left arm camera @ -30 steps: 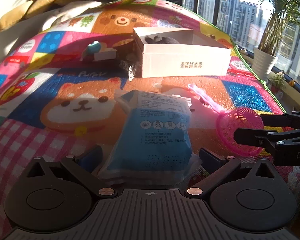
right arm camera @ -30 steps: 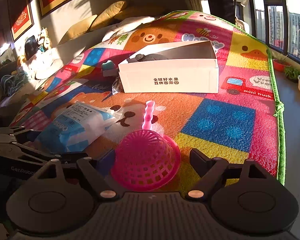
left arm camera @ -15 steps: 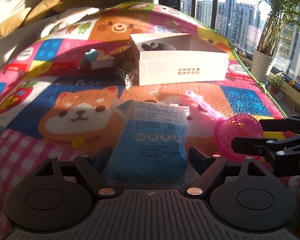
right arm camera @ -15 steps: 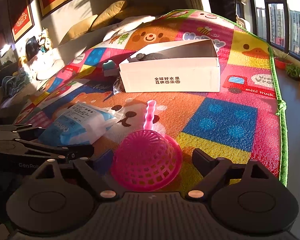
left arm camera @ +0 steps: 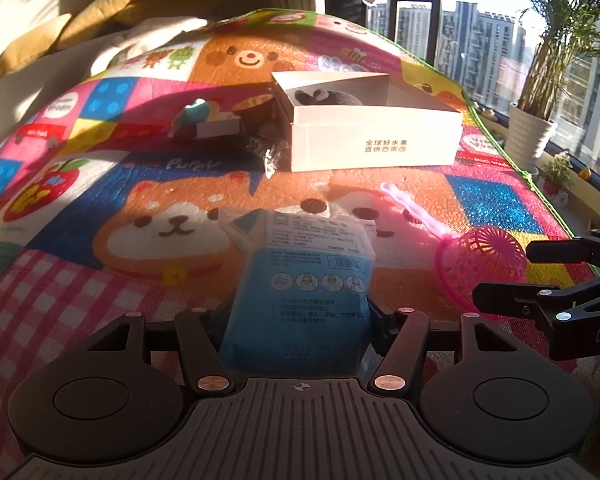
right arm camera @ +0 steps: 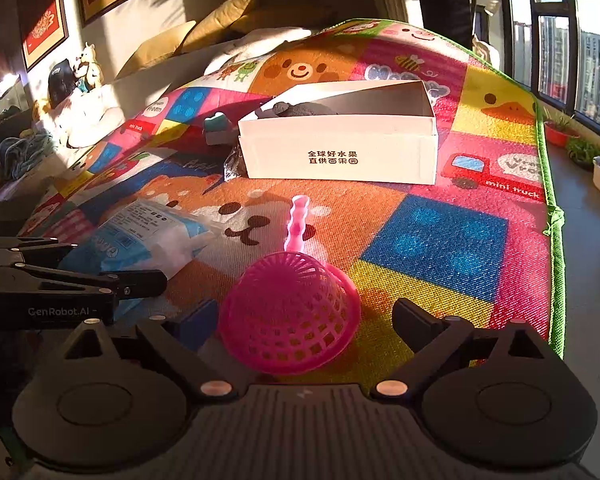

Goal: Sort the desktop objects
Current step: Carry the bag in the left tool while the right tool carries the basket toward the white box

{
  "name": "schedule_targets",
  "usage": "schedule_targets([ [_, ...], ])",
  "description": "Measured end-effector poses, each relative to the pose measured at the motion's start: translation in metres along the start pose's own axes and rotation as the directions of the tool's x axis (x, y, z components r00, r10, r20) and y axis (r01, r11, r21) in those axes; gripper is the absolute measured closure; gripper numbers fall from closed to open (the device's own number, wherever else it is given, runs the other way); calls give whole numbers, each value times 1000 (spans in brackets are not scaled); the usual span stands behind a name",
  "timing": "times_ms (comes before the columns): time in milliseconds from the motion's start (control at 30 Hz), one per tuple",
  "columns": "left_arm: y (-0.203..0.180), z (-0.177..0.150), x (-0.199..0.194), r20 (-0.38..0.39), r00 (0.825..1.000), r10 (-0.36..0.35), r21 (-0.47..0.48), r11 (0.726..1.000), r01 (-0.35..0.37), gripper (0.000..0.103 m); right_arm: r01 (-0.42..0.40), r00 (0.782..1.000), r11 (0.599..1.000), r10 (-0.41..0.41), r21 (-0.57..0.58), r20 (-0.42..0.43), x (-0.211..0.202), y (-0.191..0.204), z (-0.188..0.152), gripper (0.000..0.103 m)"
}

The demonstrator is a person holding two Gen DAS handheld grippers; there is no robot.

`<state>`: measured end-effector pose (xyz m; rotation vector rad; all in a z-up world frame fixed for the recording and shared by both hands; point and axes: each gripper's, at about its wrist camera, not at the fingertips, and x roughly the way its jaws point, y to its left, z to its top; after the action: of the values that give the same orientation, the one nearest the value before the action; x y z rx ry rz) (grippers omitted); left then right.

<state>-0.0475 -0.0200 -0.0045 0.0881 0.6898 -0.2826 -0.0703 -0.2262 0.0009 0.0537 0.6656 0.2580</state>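
Observation:
A blue and white pack of face masks [left arm camera: 300,280] lies on the cartoon play mat. My left gripper [left arm camera: 298,320] is shut on its near end; the pack also shows in the right wrist view [right arm camera: 140,236]. A pink plastic strainer [right arm camera: 290,312] lies dome up, its handle pointing away. My right gripper [right arm camera: 304,320] is open, its fingers on either side of the strainer without touching it. The strainer shows at the right in the left wrist view [left arm camera: 480,268]. A white cardboard box [right arm camera: 340,148] stands open farther back, with a dark object inside.
Beside the box on the left lie a dark crinkled wrapper [left arm camera: 270,152] and a small white block with a teal top [left arm camera: 204,120]. The mat's green edge [right arm camera: 548,184] runs along the right, with floor and plant pots beyond. Cushions lie at the far left.
My left gripper's fingers have closed in on the mask pack and now grip it. The right gripper has stayed open around the strainer, shifting only slightly.

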Motion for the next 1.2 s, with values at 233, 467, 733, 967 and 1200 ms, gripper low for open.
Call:
schedule_targets([
  [233, 9, -9, -11, 11, 1000, 1, -47, 999, 0, 37, -8, 1000, 996, 7, -91, -8, -5, 15, -5, 7],
  [467, 12, -10, -10, 27, 999, -21, -65, 998, 22, 22, 22, 1000, 994, -21, -107, 15, -11, 15, -7, 6],
  [733, 27, -12, -11, 50, 997, -66, -167, 983, 73, 6, 66, 997, 986, -59, -151, 55, -17, 22, -10, 6],
  [967, 26, -12, -10, 45, 997, -65, -157, 985, 72, 3, 46, 999, 977, -43, -210, 15, -5, 32, -4, 6],
  [1200, 28, -13, -11, 51, 996, -72, -170, 982, 80, 2, 11, 999, 983, -19, -183, -40, 13, 27, 6, 20],
])
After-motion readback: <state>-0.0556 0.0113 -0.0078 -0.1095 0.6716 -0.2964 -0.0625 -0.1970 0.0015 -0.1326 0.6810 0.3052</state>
